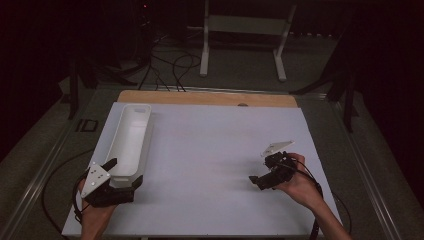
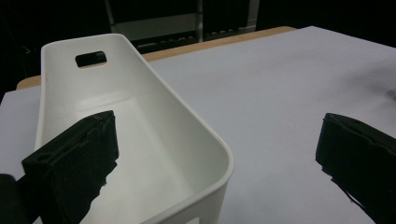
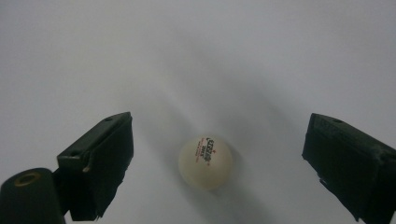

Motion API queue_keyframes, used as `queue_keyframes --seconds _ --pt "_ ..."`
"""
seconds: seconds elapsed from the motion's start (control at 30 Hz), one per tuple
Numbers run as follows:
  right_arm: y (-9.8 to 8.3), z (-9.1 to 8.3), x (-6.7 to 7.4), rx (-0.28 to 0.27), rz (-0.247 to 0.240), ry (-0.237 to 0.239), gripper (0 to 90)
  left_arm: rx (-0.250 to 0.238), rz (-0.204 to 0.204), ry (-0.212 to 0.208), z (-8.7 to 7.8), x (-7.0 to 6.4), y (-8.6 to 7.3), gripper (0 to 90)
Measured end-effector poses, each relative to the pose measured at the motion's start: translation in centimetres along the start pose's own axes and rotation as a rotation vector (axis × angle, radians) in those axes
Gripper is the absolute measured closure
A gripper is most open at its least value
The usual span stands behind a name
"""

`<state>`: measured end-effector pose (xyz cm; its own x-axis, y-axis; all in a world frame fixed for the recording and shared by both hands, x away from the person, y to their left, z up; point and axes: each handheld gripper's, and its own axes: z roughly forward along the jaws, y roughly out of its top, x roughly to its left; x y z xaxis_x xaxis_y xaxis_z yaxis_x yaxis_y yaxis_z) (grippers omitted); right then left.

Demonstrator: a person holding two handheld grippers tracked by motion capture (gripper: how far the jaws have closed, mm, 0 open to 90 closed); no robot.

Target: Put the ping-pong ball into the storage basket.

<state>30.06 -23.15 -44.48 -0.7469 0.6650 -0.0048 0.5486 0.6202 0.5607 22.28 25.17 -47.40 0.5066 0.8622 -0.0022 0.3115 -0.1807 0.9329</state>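
A long white bin (image 1: 131, 137) with a handle slot lies along the left side of the white table top (image 1: 215, 150). My left gripper (image 1: 122, 173) is open at the bin's near end. In the left gripper view the left gripper (image 2: 217, 123) straddles the bin (image 2: 140, 116)'s side wall, with one jaw inside and the other over the table. A white table-tennis ball (image 3: 205, 162) with red print rests on the table between the jaws of my open right gripper (image 3: 219, 123). That right gripper (image 1: 263, 170) sits low at the right of the table.
A wooden strip (image 1: 200, 97) runs along the table's far edge. Beyond it stand a white frame (image 1: 240, 25) and loose cables (image 1: 170, 65) on the floor. Dark stand legs (image 1: 345, 90) flank the table.
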Motion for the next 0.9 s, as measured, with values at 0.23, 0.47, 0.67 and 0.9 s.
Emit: queue_keyframes --seconds 0.23,0.47,0.67,0.9 --pt "0.2 0.5 0.3 0.035 -0.011 0.010 8.6 -0.001 0.000 0.000 0.0 0.0 0.0 0.0" --pt "0.2 1.0 0.4 0.077 -0.023 0.019 8.6 0.003 -0.002 0.003 0.0 0.0 0.0 0.0" --pt "0.2 1.5 0.5 0.102 -0.027 0.027 8.6 0.002 -0.002 0.001 0.0 0.0 0.0 0.0" --pt "0.0 2.2 0.1 0.133 -0.024 0.031 8.7 0.003 -0.003 0.000 0.0 0.1 0.0 0.0"
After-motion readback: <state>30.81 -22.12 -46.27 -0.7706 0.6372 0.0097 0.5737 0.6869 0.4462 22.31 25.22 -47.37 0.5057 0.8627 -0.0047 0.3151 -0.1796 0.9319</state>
